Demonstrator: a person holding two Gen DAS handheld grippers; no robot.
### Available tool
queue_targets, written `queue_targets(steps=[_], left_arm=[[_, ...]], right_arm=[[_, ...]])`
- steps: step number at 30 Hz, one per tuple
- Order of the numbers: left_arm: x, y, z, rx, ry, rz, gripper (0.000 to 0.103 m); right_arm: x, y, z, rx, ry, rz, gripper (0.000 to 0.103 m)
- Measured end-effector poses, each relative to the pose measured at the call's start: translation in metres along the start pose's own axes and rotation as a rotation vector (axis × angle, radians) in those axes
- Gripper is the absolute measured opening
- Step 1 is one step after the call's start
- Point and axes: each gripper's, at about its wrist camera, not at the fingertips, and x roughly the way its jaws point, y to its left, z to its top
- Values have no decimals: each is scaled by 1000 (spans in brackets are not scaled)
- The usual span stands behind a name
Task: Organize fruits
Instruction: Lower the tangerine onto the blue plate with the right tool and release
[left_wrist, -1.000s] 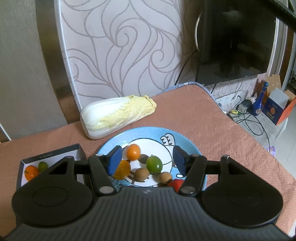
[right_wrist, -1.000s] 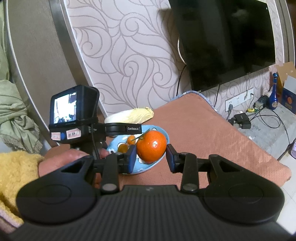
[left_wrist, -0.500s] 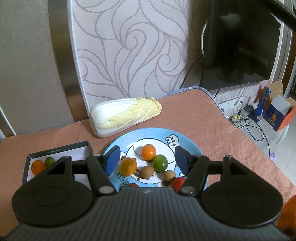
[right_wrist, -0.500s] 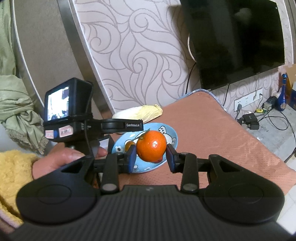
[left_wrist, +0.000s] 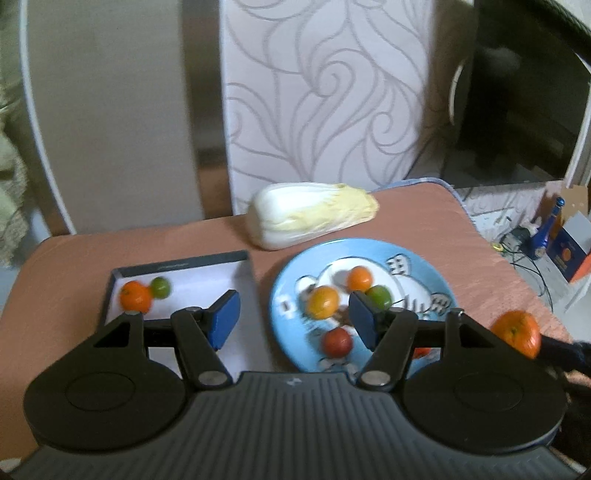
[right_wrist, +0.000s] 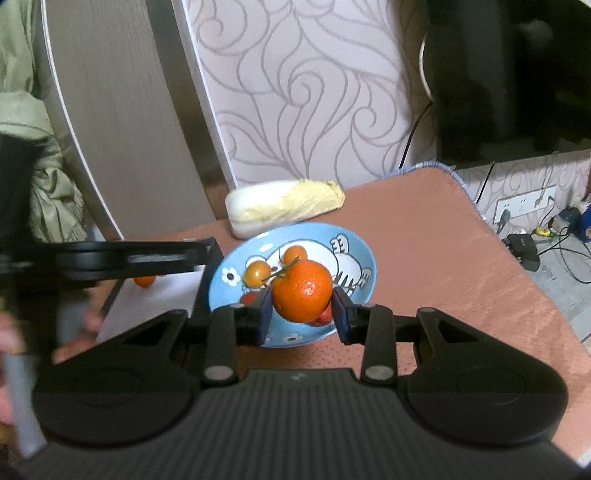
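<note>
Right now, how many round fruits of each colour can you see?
Orange round fruits: 3
Yellow-orange round fruit: 1
Green round fruits: 2
Red round fruits: 2
Total: 8 showing; others may be hidden.

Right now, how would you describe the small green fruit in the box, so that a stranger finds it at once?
Find the dark-rimmed box with the white floor, left of the blue plate. In its far left corner lie two fruits. The green fruit is the smaller, to the right of the orange one.
</note>
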Motion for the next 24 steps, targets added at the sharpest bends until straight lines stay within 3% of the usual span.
queue_targets(steps=[11,24], left_arm=[[-41,26,-28,-12,-46,49,77],[-51,39,-38,-21,-51,101,78]], right_arm=[[62,-4,7,-61,75,3,38],[110,-16,20,-102,61,-37,39]])
